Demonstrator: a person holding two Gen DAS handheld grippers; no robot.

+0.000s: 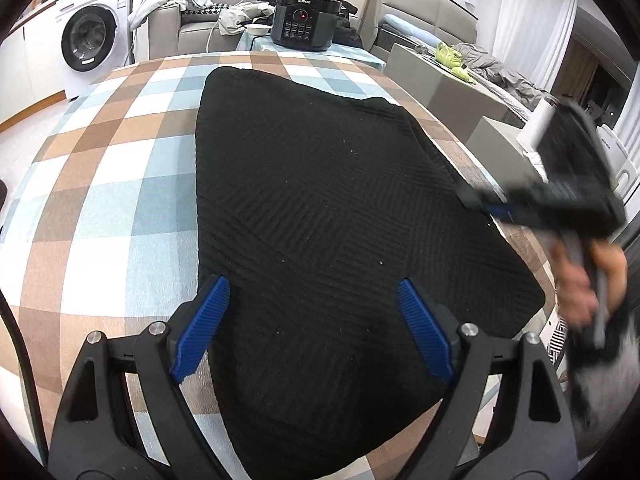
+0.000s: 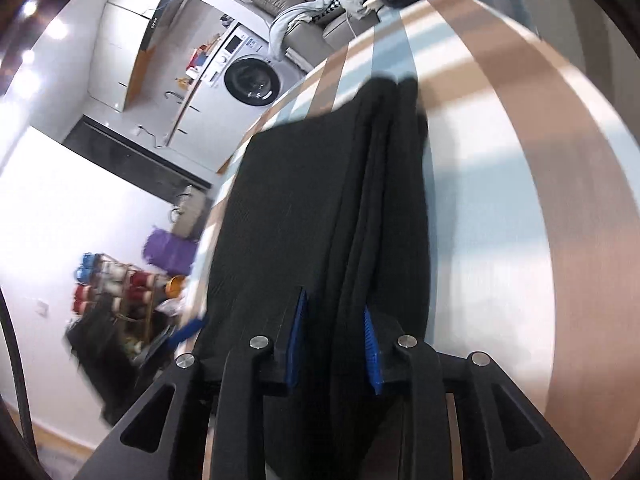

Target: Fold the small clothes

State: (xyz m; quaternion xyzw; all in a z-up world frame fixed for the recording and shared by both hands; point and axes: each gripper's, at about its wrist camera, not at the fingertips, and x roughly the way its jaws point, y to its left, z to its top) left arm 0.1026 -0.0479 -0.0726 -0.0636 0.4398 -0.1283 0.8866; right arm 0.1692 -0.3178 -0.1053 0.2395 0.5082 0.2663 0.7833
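A black ribbed knit garment (image 1: 320,216) lies folded on the checked tablecloth (image 1: 120,184). My left gripper (image 1: 312,320) is open, its blue pads hovering over the garment's near end with nothing between them. My right gripper (image 1: 496,206) shows blurred at the garment's right edge in the left wrist view. In the right wrist view the right gripper (image 2: 334,340) is shut on the stacked layers of the black garment (image 2: 320,200) at its edge, seen tilted sideways.
A black Supor cooker (image 1: 303,20) stands at the table's far end. A washing machine (image 1: 94,36) is at the back left, a grey sofa with clothes behind. Grey boxes and a bed are to the right. A rack of colourful items (image 2: 116,284) stands on the floor.
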